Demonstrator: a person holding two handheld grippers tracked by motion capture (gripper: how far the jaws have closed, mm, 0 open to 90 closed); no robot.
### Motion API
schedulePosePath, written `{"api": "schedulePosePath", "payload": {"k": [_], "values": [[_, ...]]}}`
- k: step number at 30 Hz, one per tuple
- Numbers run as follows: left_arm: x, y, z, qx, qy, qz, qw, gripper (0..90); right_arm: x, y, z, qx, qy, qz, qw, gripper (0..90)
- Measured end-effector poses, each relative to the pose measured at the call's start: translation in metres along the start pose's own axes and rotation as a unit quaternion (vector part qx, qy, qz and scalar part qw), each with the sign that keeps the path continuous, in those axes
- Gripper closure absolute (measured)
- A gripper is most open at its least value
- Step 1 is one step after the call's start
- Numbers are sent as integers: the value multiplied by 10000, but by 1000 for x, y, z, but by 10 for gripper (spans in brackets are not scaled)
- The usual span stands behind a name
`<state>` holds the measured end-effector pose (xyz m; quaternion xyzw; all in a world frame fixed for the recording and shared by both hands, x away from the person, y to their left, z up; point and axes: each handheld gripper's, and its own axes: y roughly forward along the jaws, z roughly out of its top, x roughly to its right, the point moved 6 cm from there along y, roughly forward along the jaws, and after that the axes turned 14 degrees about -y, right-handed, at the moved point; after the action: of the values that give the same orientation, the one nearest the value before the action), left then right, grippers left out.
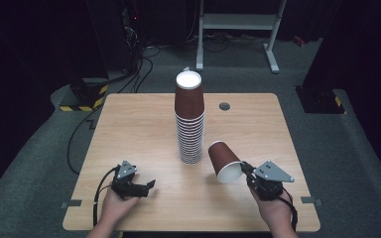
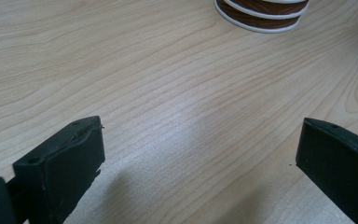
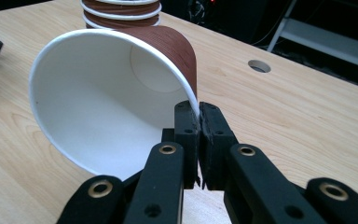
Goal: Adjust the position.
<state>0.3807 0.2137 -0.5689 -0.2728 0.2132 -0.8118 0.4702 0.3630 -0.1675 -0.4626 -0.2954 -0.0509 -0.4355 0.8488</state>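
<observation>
Light falls from overhead onto the bench, leaving the floor and room behind it at the top of the high view nearly black. The left gripper view shows soft shadows under the left claw and a pale sheen at centre frame. In the right gripper view the right claw at the bottom is slightly soft.

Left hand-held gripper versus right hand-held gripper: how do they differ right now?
The left hand-held gripper has its jaws wide open with bare table between them; the right hand-held gripper is shut on the rim of a loose brown cup. The left one holds nothing, while the right one holds its cup tilted, mouth toward the person, beside the cup stack. Both are black and sit near the table's front edge.
</observation>
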Motion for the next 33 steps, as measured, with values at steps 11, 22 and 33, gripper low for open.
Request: {"api": "schedulePosePath", "payload": {"k": [11,22,33], "values": [[-2,-1,1,106,-122,29,9999,41,7,1,0,-288,-40,204,9994,863],[-2,-1,1,109,-140,-1,9998,45,14,2,3,-668,60,474,9966,863],[-3,-1,1,101,-164,-64,9998,45,20,1,6,-1161,92,645,9911,863]]}}
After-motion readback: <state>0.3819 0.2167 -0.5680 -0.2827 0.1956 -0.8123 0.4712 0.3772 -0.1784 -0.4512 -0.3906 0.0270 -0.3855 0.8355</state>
